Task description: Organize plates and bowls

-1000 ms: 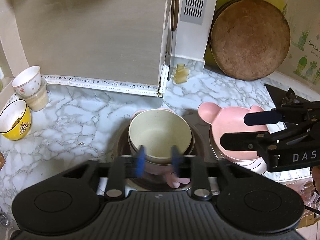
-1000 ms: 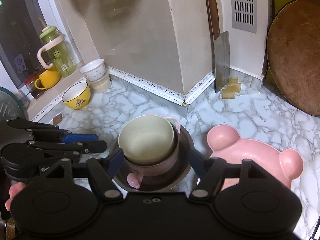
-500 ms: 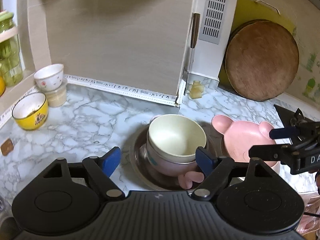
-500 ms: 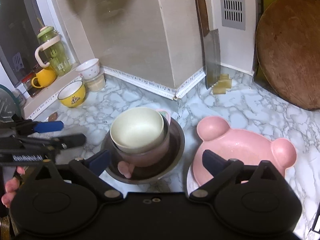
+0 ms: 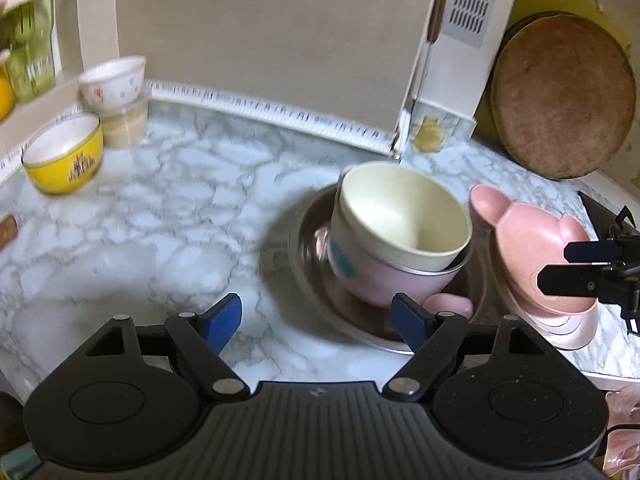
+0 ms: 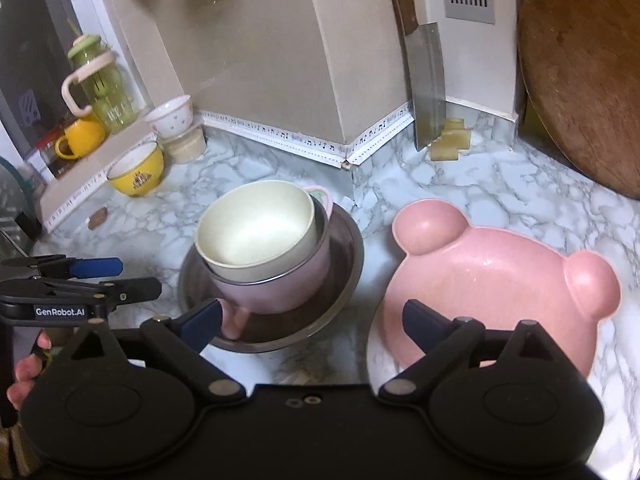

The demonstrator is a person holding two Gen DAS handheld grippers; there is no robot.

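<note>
A cream bowl [image 6: 256,236] sits nested in a pink cup with a handle [image 6: 280,292], which stands in a steel dish [image 6: 344,276] on the marble counter. The stack also shows in the left wrist view: cream bowl [image 5: 404,216], pink cup [image 5: 372,280], steel dish [image 5: 308,264]. A pink bear-shaped bowl [image 6: 496,296] sits on a white plate to the right; in the left wrist view it [image 5: 532,256] stands right of the stack. My left gripper [image 5: 318,322] is open and empty, front-left of the stack. My right gripper [image 6: 312,322] is open and empty, in front of both.
A yellow bowl [image 5: 64,156] and a white bowl on a small container [image 5: 114,80] stand at the far left by the sill. A cleaver [image 6: 428,84] hangs on the wall post. A round wooden board [image 5: 564,96] leans at the back right. A green bottle and yellow mug [image 6: 80,136] are on the sill.
My left gripper opened, let go of the pink cup's rim and drew back to the left. My right gripper pulled back slightly and stayed open.
</note>
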